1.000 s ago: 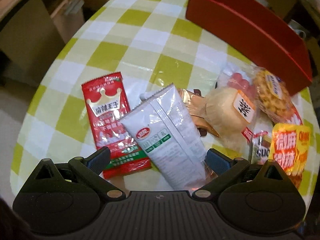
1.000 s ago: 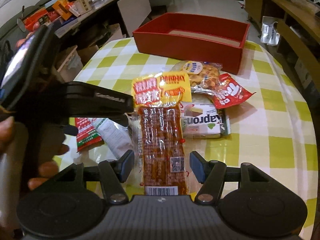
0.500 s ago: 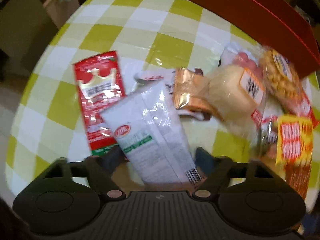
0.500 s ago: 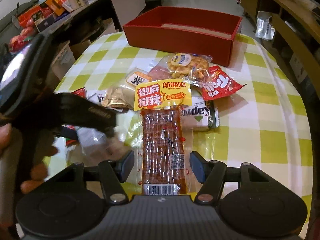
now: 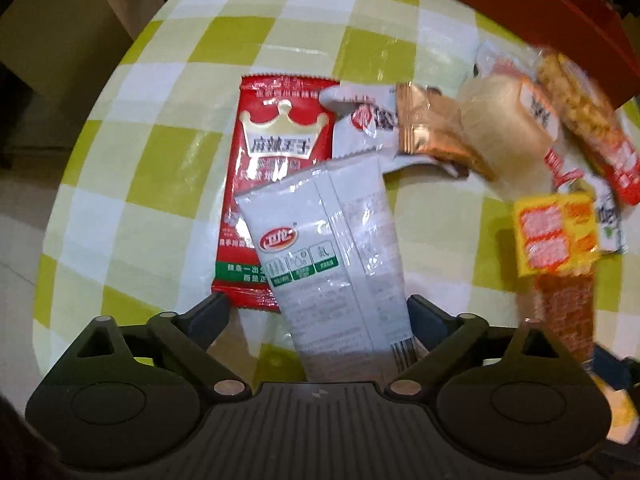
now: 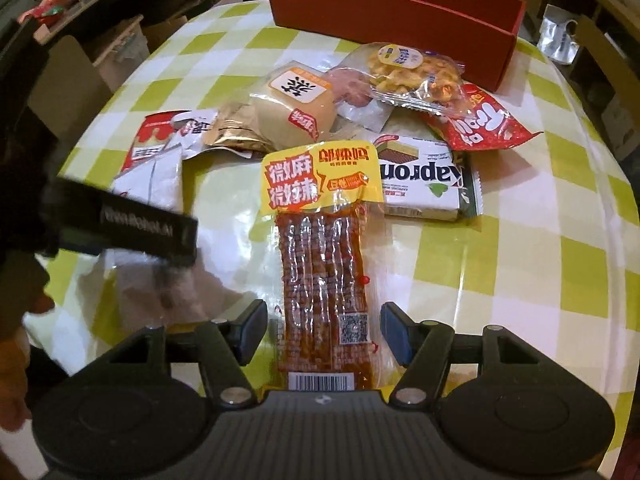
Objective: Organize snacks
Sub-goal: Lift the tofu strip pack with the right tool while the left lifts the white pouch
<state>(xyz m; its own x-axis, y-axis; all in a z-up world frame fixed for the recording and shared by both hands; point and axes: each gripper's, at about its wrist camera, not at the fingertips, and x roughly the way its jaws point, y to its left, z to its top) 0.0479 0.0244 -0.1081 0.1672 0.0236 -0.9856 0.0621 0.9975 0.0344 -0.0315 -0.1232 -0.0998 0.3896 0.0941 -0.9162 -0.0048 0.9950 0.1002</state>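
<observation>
A white foil packet lies on the checked table, partly over a red crown packet. My left gripper points straight down over it. Its jaws are opening, with the packet's near end between them and a gap at the left finger. My right gripper is shut on a spicy strip packet with a yellow header. The pads sit at its clear edges as the jaws start to ease apart. That packet hangs just above the table. A red box stands at the far edge.
Ahead lies a pile of snacks: a wrapped bun, a gold packet, a white wafer pack, a clear bag of crisps and a red candy bag. A hand holds the left gripper's body. Shelves and furniture surround the table.
The left jaws closed in around the white packet, then spread wide again as the gripper came lower. The right gripper sank toward the table with the strip packet.
</observation>
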